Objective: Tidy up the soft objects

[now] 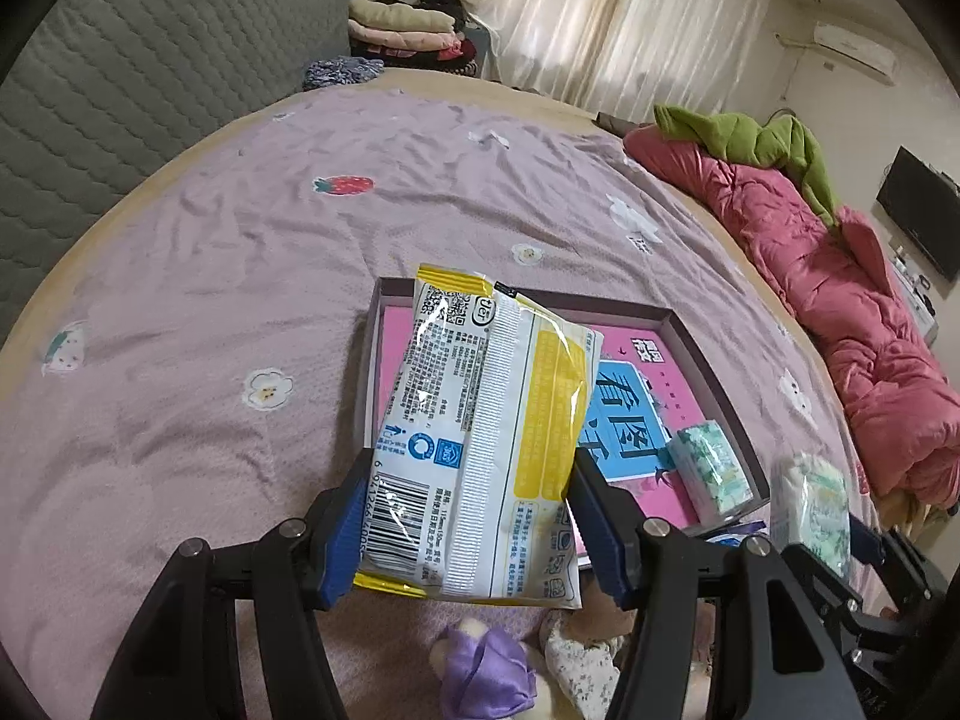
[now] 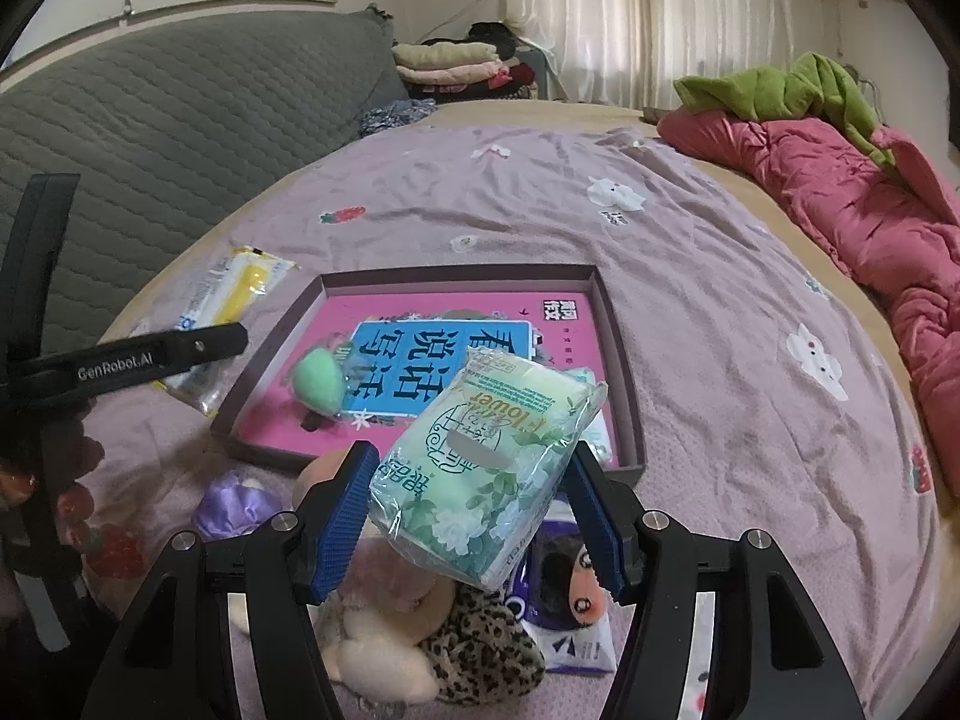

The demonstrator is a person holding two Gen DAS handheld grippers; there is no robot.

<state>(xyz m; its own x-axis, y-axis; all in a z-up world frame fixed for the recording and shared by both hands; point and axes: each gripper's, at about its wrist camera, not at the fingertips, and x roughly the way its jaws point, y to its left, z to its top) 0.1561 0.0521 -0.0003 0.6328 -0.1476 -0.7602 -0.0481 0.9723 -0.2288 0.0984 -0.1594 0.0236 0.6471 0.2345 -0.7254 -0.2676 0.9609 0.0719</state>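
My left gripper (image 1: 473,459) is shut on a yellow and white tissue pack (image 1: 480,420), held above the near left part of a shallow box tray (image 1: 714,372) with a pink printed bottom. My right gripper (image 2: 471,447) is shut on a green flowered tissue pack (image 2: 480,474), held over the tray's (image 2: 627,360) near edge. A second green pack (image 1: 711,468) lies in the tray, and so does a green egg-shaped sponge (image 2: 318,381). In the right wrist view the yellow pack (image 2: 231,294) shows at the left behind a black finger (image 2: 198,347) of the left gripper.
All this is on a bed with a mauve printed sheet (image 1: 240,252). Soft toys lie near me: a purple one (image 2: 234,504), a leopard-print one (image 2: 474,642) and a doll on a purple pack (image 2: 570,594). A pink quilt (image 1: 840,300) lines the right side, a grey headboard (image 1: 120,72) the left.
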